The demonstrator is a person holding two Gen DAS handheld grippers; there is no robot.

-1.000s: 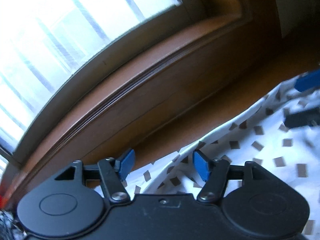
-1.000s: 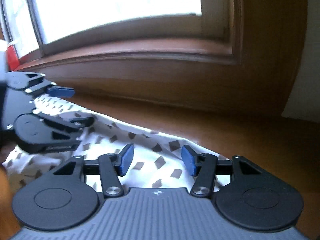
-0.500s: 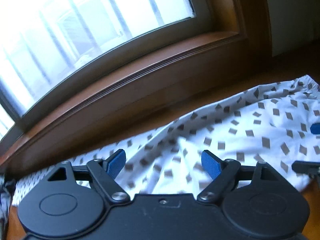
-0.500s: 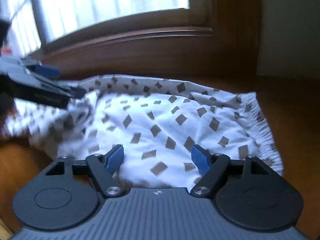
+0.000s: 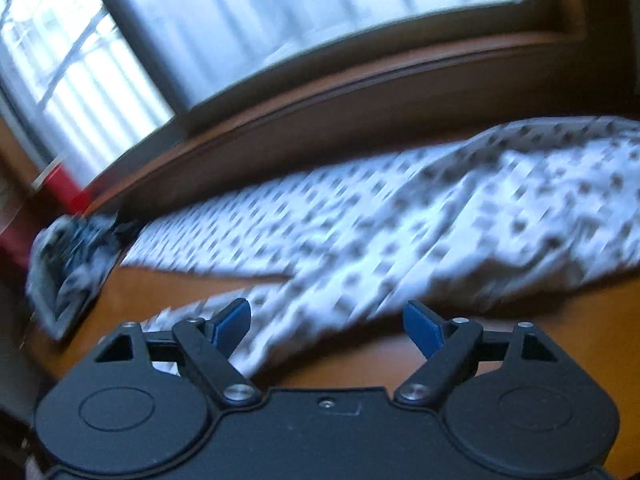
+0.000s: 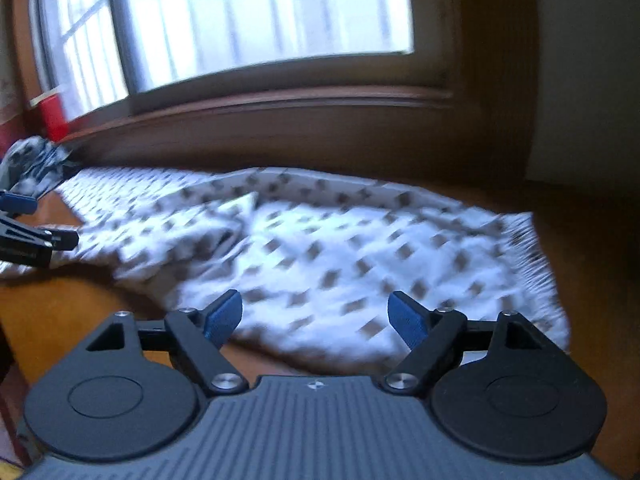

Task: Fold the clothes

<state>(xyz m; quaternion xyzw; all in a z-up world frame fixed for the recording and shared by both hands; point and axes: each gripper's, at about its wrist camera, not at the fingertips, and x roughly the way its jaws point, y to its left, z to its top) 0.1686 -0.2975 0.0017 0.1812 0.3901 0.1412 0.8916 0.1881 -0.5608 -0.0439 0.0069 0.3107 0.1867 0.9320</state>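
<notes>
behind everything a wide window (image 6: 256, 20) with a dark wooden frame is seen, its glass washed out by daylight, and a brown sill (image 6: 280, 112) runs beneath it. a pale wall (image 6: 588, 60) is seen at the right of the right wrist view. below the sill an orange-brown wooden surface (image 6: 60, 312) is spread across both views.

on that surface a white garment with small brown squares (image 6: 340, 248) is laid out lengthwise just beside the sill, rumpled and not yet folded, with a gathered edge at its right end in the right wrist view. in the left wrist view the same cloth (image 5: 400, 224) is shown blurred, one long part lying along the sill and another reaching toward the camera.

a crumpled grey and dark cloth (image 5: 68, 264) is seen at the far left end of the garment, and a red object (image 6: 52, 114) stands beside the window frame; what it is cannot be told.

the left gripper (image 5: 326, 322) is held over the near part of the garment; its jaws have just been opening and stand well apart, with nothing pressed between the blue pads. the right gripper (image 6: 316, 314) is held over the garment's near edge, its jaws likewise just opened wide, cloth seen beyond them but not clamped. the left gripper's tips (image 6: 24, 224) are also seen at the left edge of the right wrist view.
</notes>
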